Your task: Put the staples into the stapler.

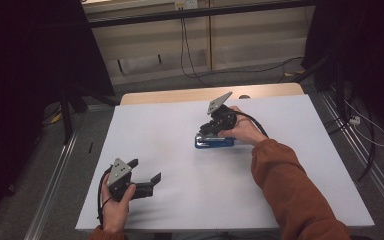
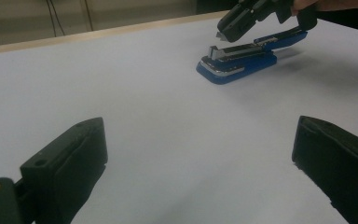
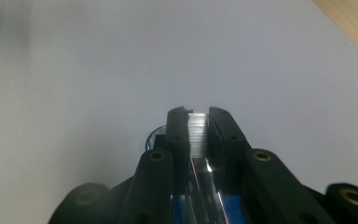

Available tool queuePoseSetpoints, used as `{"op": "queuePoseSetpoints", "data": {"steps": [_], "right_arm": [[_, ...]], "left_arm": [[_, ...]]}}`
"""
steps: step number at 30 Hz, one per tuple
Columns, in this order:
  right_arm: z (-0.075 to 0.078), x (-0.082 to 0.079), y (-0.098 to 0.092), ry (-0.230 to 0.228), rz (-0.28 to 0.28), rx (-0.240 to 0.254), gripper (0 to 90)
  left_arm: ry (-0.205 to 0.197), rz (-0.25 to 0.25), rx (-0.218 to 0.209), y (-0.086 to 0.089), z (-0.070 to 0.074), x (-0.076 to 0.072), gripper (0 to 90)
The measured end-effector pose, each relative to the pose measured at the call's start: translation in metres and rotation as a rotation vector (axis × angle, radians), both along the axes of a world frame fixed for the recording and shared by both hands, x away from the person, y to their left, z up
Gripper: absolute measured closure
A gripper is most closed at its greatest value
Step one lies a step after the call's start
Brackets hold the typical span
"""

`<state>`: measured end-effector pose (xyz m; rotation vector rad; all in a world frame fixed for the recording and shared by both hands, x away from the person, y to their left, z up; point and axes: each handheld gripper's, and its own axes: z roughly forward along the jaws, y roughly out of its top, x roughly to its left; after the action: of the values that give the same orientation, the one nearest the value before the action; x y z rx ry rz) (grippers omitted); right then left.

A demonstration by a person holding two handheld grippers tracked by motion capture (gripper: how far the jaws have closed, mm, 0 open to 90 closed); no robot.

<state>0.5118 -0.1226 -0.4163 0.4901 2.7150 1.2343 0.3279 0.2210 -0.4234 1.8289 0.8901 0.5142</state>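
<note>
While left gripper (image 1: 147,177) rests wide open near desk (image 1: 180,150) front-left corner, right gripper (image 1: 206,128) pinches staple strip (image 3: 197,130) above open blue stapler (image 1: 214,142).

Stapler (image 3: 200,205) front hidden behind right gripper (image 3: 198,122); contents unclear.

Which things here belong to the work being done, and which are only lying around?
In use, as it seems:
- blue stapler, lying open
- silvery strip, probably staples
- right gripper, shut on the strip above the stapler

Not in use:
- left gripper, open, apart from the stapler
- cables behind the table
</note>
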Motion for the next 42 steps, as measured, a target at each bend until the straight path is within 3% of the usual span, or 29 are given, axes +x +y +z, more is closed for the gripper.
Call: {"op": "queuePoseSetpoints", "data": {"steps": [5,12,23,42], "right_arm": [[-0.0011,0.001,-0.0024,-0.006,0.02,-0.001,79.2],[-0.001,0.0002,-0.0019,0.02,0.028,0.003,79.2],[-0.0056,0.0028,-0.0036,-0.001,0.058,-0.035,79.2],[-0.006,0.0047,-0.0007,-0.016,0.105,-0.031,79.2]], "left_arm": [[0.0,-0.001,0.0,0.0,0.0,-0.0001,3.4],[-0.004,0.005,0.002,0.0009,0.0004,0.0,3.4],[-0.002,0.014,0.003,0.0019,-0.0003,0.0008,3.4],[-0.003,0.005,0.001,0.001,-0.0001,0.0004,3.4]]}}
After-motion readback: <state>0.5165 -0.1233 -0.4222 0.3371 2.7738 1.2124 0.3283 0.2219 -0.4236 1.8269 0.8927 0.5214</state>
